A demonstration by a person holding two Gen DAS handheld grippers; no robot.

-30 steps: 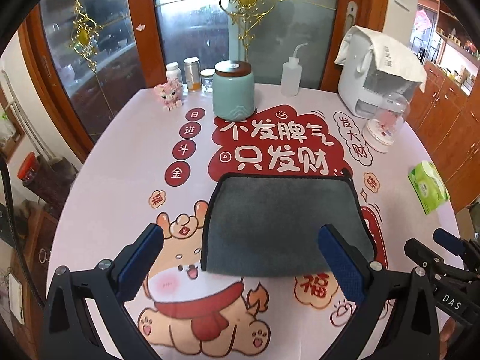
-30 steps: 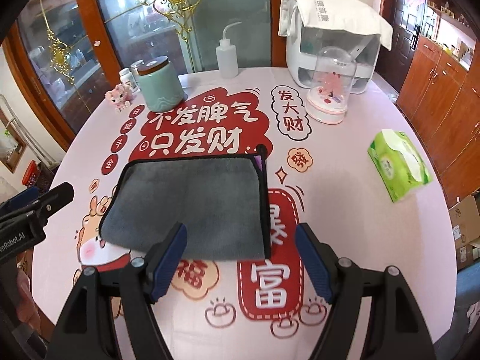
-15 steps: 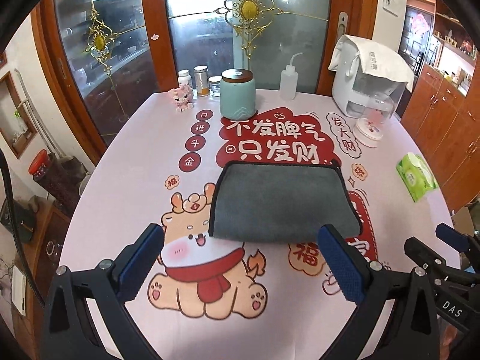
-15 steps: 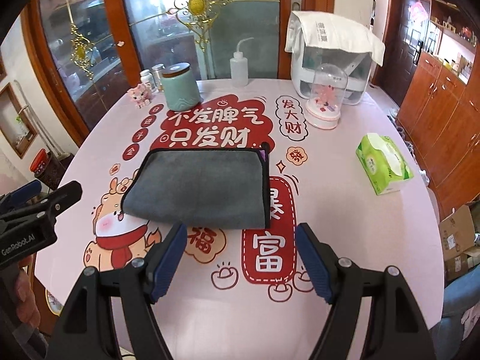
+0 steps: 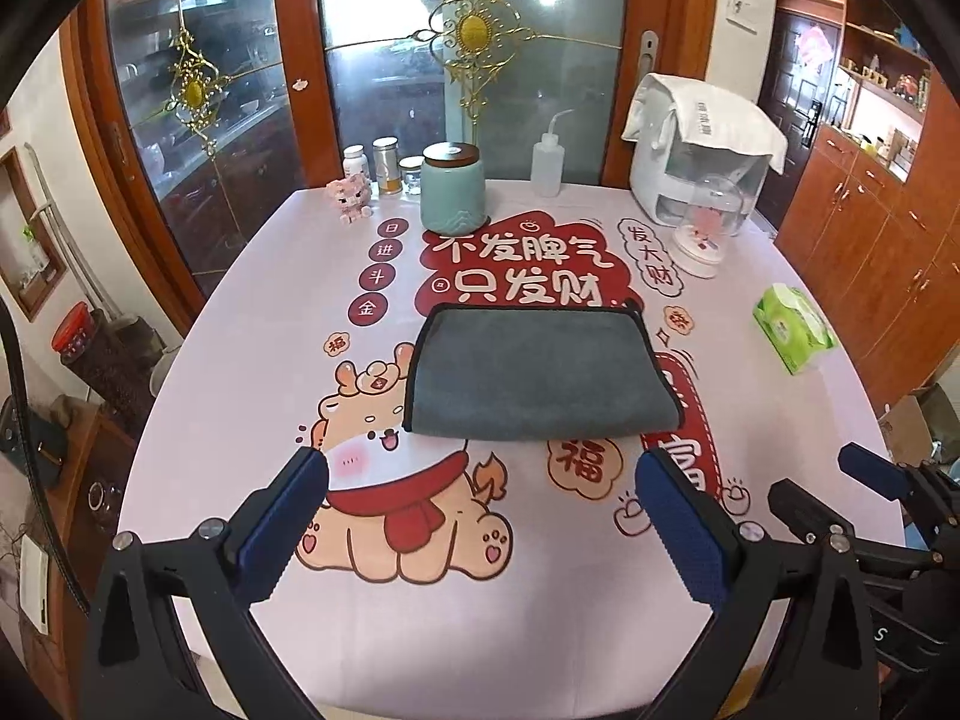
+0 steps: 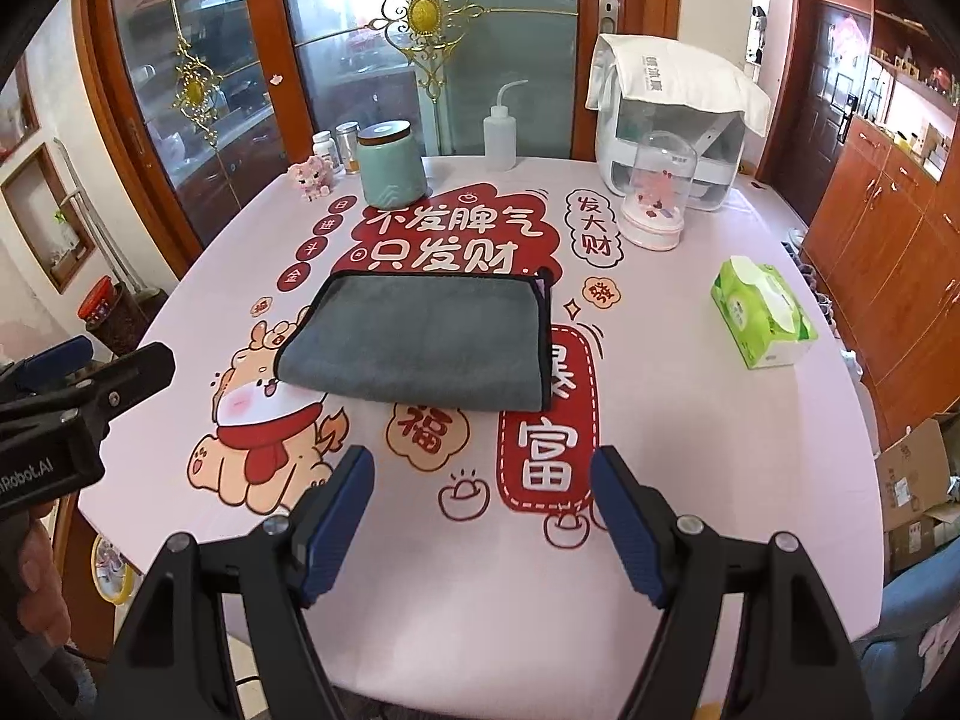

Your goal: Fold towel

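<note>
A grey towel [image 5: 531,375] with black trim lies folded in half on the middle of the table, its fold at the near edge; it also shows in the right wrist view [image 6: 423,339]. My left gripper [image 5: 480,516] is open and empty, held back above the table's near part, well short of the towel. My right gripper [image 6: 483,510] is open and empty, also back from the towel near the front edge. Each gripper shows at the side of the other's view.
The round table [image 5: 252,312] has a pink printed cloth. At the back stand a teal jar [image 5: 451,189], small bottles, a pink toy, a squeeze bottle [image 5: 547,162], a white appliance [image 5: 699,162] and a glass dome [image 5: 708,228]. A green tissue pack [image 5: 792,327] lies right.
Both grippers have pulled back and up from the towel toward the table's front edge. The folded towel lies still and looks smaller in both views.
</note>
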